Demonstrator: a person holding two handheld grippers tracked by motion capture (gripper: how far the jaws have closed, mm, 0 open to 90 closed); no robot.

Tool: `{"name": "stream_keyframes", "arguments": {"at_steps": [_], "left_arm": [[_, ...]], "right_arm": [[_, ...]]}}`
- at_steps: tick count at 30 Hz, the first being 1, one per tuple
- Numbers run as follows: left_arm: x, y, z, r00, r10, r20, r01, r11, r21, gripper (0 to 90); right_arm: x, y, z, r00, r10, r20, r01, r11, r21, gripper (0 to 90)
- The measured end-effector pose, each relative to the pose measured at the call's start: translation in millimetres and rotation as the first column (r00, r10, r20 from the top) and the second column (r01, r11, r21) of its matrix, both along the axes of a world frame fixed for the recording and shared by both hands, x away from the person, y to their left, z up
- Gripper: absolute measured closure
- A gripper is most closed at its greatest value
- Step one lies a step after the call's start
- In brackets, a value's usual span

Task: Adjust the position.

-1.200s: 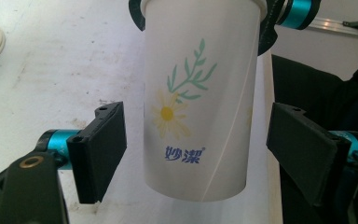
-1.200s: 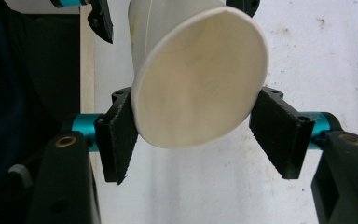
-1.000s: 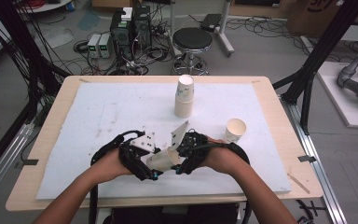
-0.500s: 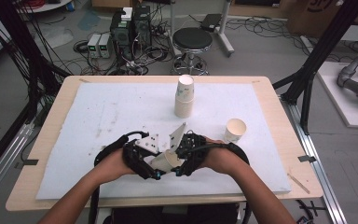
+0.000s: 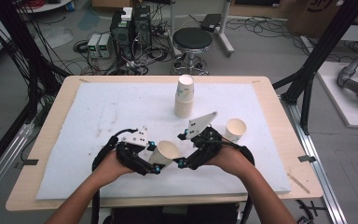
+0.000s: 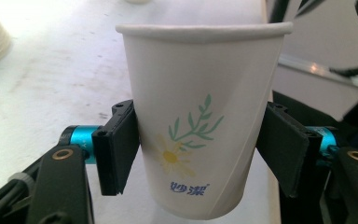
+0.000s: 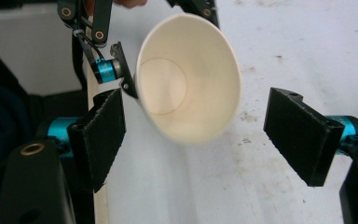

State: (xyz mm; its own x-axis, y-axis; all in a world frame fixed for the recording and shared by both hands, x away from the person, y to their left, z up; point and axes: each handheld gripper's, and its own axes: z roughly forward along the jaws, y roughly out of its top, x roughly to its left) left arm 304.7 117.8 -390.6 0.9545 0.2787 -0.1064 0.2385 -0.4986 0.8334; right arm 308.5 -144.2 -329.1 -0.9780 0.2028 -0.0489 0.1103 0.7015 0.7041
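Observation:
A white paper cup (image 5: 167, 151) with a printed flower hangs tilted just above the mat, its mouth turned toward my right gripper. My left gripper (image 5: 155, 157) is shut on the paper cup (image 6: 200, 93), and both pads of the left gripper (image 6: 200, 149) press its sides; its jaws have just been opening slightly, with the cup still between them. My right gripper (image 5: 181, 149) stands open facing the paper cup's (image 7: 191, 84) mouth. The jaws of the right gripper (image 7: 205, 135) have just been opening, and its pads are clear of the rim.
A stack of paper cups (image 5: 184, 95) stands at the middle back of the white mat (image 5: 98, 116). A single upright cup (image 5: 236, 129) sits right of my right hand. A stool (image 5: 192, 39) and cables lie beyond the table's far edge.
My right gripper has opened and drawn back to the right, away from the cup. The cup stays in my left gripper, which has barely moved.

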Motion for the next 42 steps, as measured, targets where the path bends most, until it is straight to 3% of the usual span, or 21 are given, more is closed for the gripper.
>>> {"name": "stream_keyframes", "arguments": {"at_steps": [4,7,11,15,23,27,32,35,39,42], "left_arm": [[0.4,10.7,-4.1,0.9981,0.06,0.011,-0.059,0.9963,-0.063,31.3],[0.2,17.5,-7.5,0.9952,0.097,0.013,-0.095,0.9907,-0.098,31.1],[0.9,25.0,-11.0,0.9912,0.131,0.023,-0.127,0.9844,-0.122,30.9],[1.4,31.7,-13.1,0.9845,0.172,0.033,-0.165,0.9745,-0.152,30.8],[1.2,42.7,-14.1,0.9691,0.242,0.049,-0.227,0.952,-0.205,30.7],[1.1,52.0,-12.3,0.9531,0.296,0.064,-0.273,0.9318,-0.239,30.7],[1.0,65.5,-8.2,0.9241,0.372,0.088,-0.331,0.8942,-0.301,30.6],[1.9,71.5,-6.0,0.9101,0.403,0.097,-0.357,0.882,-0.307,30.5],[-0.1,78.8,-4.7,0.893,0.436,0.111,-0.377,0.8596,-0.345,30.5],[-1.7,81.4,-5.5,0.8854,0.449,0.119,-0.382,0.8491,-0.365,30.3]], "right_arm": [[-2.0,-18.5,-3.7,0.9975,-0.07,0.009,0.069,0.9948,0.074,21.2],[-3.1,-32.1,-8.5,0.9912,-0.132,0.008,0.13,0.9832,0.128,21.2],[-6.1,-46.5,-15.7,0.9818,-0.189,0.017,0.184,0.9695,0.162,21.3],[-11.3,-61.2,-23.2,0.9689,-0.245,0.037,0.229,0.9436,0.239,21.3],[-18.0,-83.3,-33.0,0.945,-0.323,0.053,0.295,0.9121,0.284,21.3],[-19.1,-96.0,-40.8,0.9282,-0.368,0.056,0.338,0.8964,0.287,21.3],[-20.6,-110.5,-48.6,0.8996,-0.431,0.073,0.392,0.8698,0.3,21.2],[-21.0,-115.9,-51.1,0.8843,-0.459,0.085,0.415,0.8559,0.309,21.2],[-21.7,-118.9,-54.0,0.8752,-0.475,0.094,0.425,0.8472,0.318,21.2],[-22.1,-119.0,-57.1,0.8748,-0.475,0.093,0.425,0.8459,0.322,21.2]]}}
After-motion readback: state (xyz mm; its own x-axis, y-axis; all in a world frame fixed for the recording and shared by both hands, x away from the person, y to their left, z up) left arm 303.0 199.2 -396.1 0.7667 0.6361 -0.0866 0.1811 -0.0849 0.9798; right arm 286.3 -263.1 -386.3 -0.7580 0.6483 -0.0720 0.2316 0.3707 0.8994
